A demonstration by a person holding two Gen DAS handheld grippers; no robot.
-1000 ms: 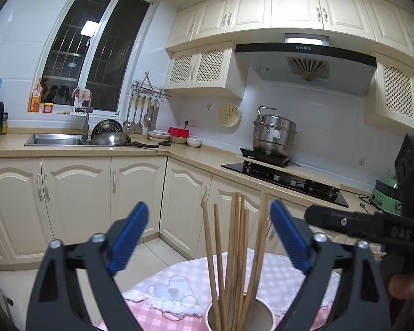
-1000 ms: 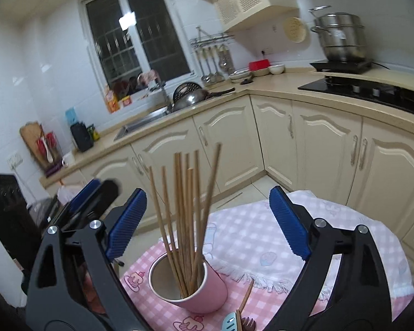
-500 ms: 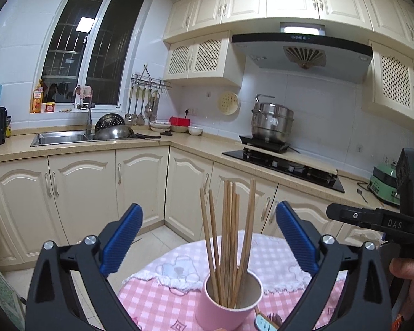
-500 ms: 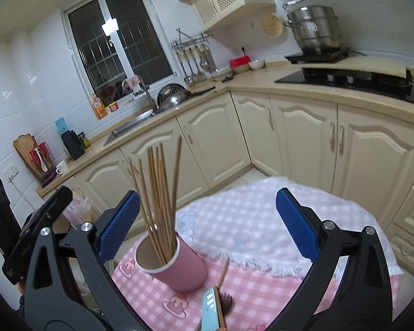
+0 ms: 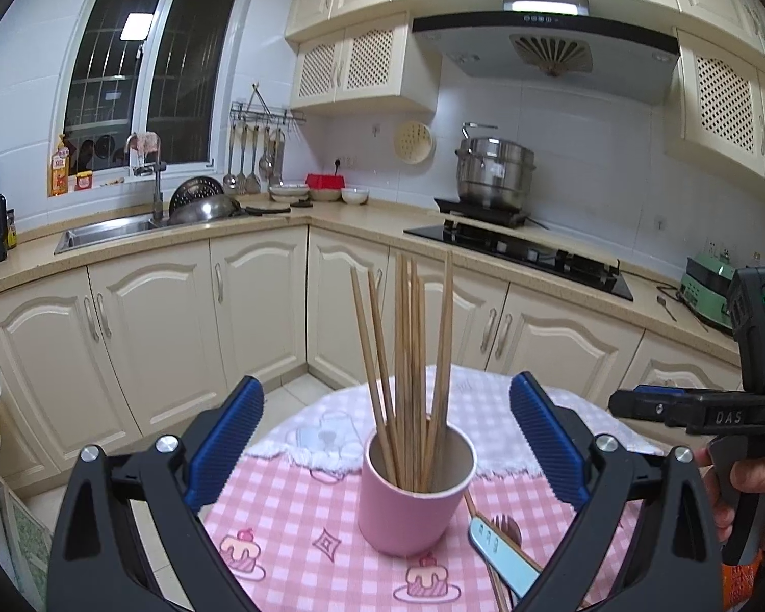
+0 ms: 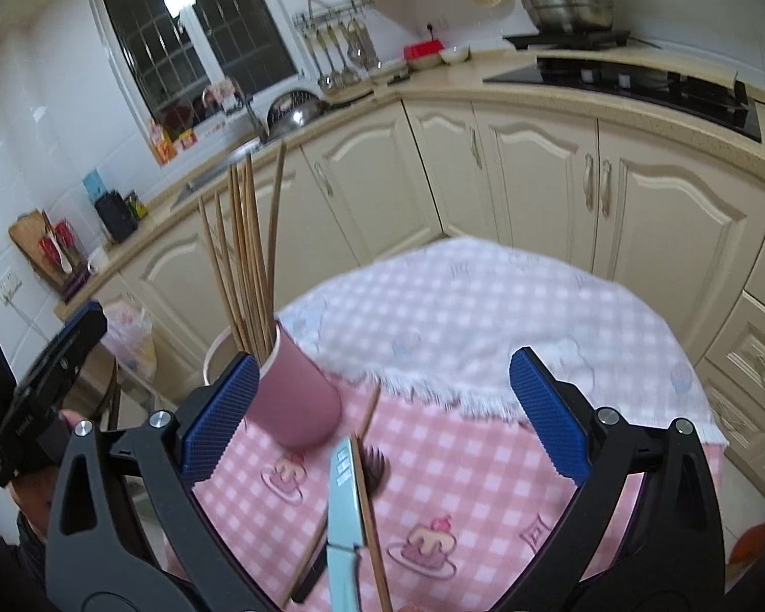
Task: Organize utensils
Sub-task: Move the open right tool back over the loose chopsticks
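Both jaws wide, chopsticks upright in pink cup

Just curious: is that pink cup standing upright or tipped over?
Upright. The pink cup stands on its base on the checked cloth, chopsticks poking up.

A round table wore a pink checked cloth printed with little cakes, with a white fringed cloth laid over its far half. Behind it ran cream cabinets under a beige counter. A steel sink sat below the dark window, with a tap and a metal bowl beside it. Ladles hung from a wall rack. A red box and small white bowls stood in the corner. A big steel pot rested on a single burner next to the black hob, under the hood. A green appliance stood at the far right.
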